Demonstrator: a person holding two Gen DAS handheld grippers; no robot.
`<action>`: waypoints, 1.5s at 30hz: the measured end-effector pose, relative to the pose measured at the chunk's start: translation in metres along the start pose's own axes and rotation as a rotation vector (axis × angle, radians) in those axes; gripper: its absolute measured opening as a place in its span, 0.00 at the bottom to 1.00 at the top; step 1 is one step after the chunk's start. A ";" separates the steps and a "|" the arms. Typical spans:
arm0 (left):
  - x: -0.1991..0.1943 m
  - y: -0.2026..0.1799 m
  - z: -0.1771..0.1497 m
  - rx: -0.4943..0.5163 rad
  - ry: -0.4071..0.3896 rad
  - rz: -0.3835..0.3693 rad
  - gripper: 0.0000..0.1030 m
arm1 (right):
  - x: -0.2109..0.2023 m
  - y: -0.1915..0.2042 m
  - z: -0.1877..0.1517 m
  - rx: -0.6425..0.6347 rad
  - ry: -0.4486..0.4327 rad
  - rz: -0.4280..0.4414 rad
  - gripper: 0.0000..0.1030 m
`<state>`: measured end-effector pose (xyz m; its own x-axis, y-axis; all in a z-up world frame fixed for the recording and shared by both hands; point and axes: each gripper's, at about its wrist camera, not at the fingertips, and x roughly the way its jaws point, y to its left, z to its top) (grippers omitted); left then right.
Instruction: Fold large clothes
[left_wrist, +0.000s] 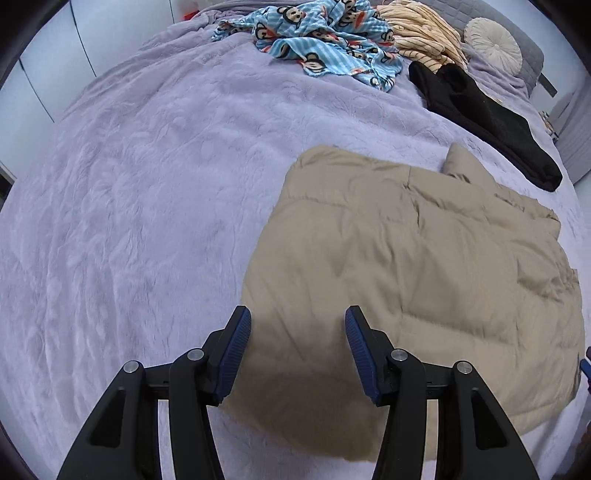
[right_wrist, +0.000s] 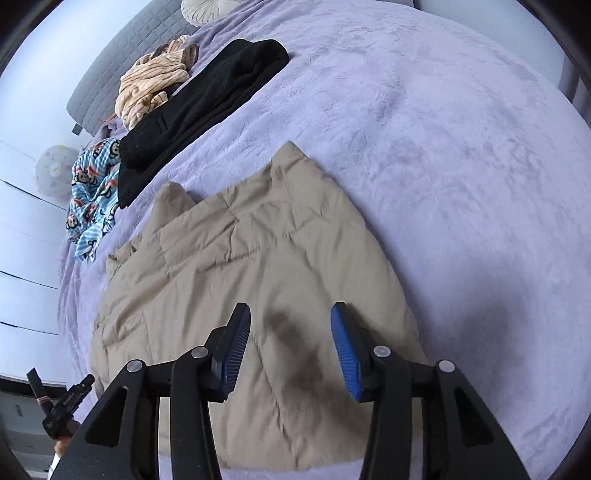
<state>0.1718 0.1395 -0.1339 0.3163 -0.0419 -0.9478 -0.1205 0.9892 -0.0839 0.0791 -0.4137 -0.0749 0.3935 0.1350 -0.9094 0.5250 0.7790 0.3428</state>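
Observation:
A beige quilted padded garment (left_wrist: 424, 258) lies folded into a rough rectangle on the lilac plush bedspread (left_wrist: 147, 184). It also shows in the right wrist view (right_wrist: 251, 273). My left gripper (left_wrist: 297, 317) is open and empty, hovering over the garment's near left corner. My right gripper (right_wrist: 290, 314) is open and empty, hovering over the garment's near edge. Both have blue ribbed pads (left_wrist: 232, 354) (right_wrist: 345, 350). Part of the left gripper (right_wrist: 62, 402) shows at the lower left of the right wrist view.
At the far end of the bed lie a folded black garment (left_wrist: 487, 122) (right_wrist: 195, 103), a blue monkey-print garment (left_wrist: 325, 40) (right_wrist: 94, 199), a cream striped garment (left_wrist: 421, 33) (right_wrist: 151, 88) and a round white cushion (left_wrist: 493, 37). A grey headboard (right_wrist: 122, 62) stands behind.

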 end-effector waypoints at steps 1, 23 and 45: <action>-0.003 0.000 -0.008 -0.007 0.011 -0.011 0.53 | -0.006 -0.002 -0.010 0.009 0.006 0.009 0.48; -0.006 0.014 -0.086 -0.134 0.054 -0.182 0.99 | -0.008 -0.042 -0.127 0.203 0.093 0.151 0.78; 0.058 0.021 -0.087 -0.413 0.110 -0.528 0.99 | 0.031 -0.061 -0.128 0.344 0.062 0.378 1.00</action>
<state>0.1057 0.1452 -0.2178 0.3368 -0.5401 -0.7713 -0.3326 0.6981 -0.6341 -0.0373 -0.3788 -0.1541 0.5639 0.4121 -0.7157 0.5765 0.4241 0.6985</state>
